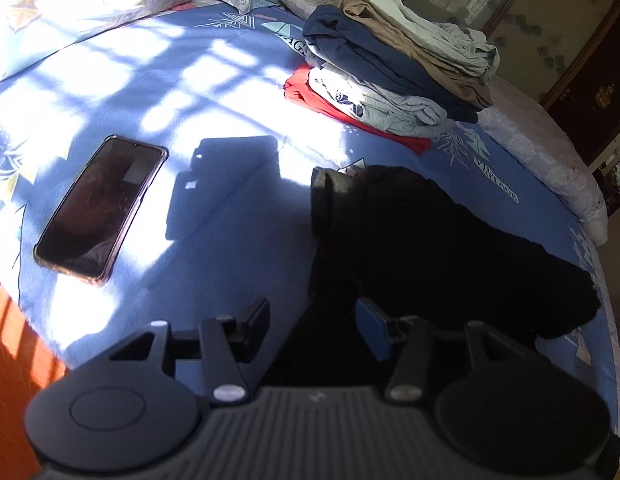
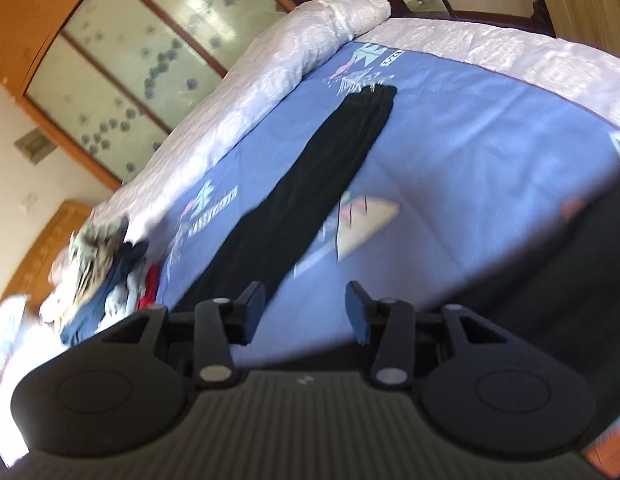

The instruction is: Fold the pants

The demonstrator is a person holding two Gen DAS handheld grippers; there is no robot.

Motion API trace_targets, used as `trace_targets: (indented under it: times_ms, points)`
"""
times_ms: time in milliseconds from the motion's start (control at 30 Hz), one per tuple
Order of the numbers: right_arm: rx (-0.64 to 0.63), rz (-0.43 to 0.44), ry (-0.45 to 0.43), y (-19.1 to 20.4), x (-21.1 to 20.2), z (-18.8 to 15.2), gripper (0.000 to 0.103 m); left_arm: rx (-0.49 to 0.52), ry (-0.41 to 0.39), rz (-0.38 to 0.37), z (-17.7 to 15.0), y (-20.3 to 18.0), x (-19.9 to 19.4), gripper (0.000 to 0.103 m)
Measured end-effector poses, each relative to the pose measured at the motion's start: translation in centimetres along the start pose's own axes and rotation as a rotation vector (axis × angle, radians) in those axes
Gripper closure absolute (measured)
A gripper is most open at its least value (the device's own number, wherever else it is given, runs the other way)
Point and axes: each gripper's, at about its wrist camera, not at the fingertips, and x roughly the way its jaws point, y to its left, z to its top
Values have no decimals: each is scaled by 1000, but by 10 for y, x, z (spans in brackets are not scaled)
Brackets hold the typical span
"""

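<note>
Black pants (image 2: 310,184) blurred, near end cut off behind empty, half-open right claw (image 2: 305,312); left claw (image 1: 314,324) likewise.

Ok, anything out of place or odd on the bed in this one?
One thing: a phone lies screen-up on the blue bedspread, left of the black pants, in what looks like the folding area. The pants lie stretched out long and not yet folded. The stack of folded clothes looks slightly uneven but intact.
</note>
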Motion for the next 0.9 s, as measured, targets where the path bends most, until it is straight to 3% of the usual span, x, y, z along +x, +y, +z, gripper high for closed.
trace_targets:
  times_ms: [267,400,500,533,600,633,667,767,900]
  points:
    - [141,43,3,-9,-22,-56,54,-82,73,-100,-44,27,-11,52]
    - [149,82,44,-1,-12,-82,54,-117,132,-130,-50,25,19,45]
    - [141,34,101,-1,3,-97,54,-136,215,-125,-56,20,46,46]
    - [151,30,106,-5,4,-99,54,-109,206,-104,-59,15,48,49]
    - [203,33,103,-15,3,-101,54,-18,190,-46,-62,2,45,65]
    - [235,36,92,-22,-1,-100,54,-4,191,-59,-63,1,42,83]
    - [270,40,69,-30,-7,-97,54,-29,202,-95,-64,3,40,90]
    - [396,44,-60,-60,-37,-90,54,-101,172,-143,-64,13,26,91]
    - [537,-52,-217,-106,-79,-85,54,-167,165,-171,-61,31,18,91]
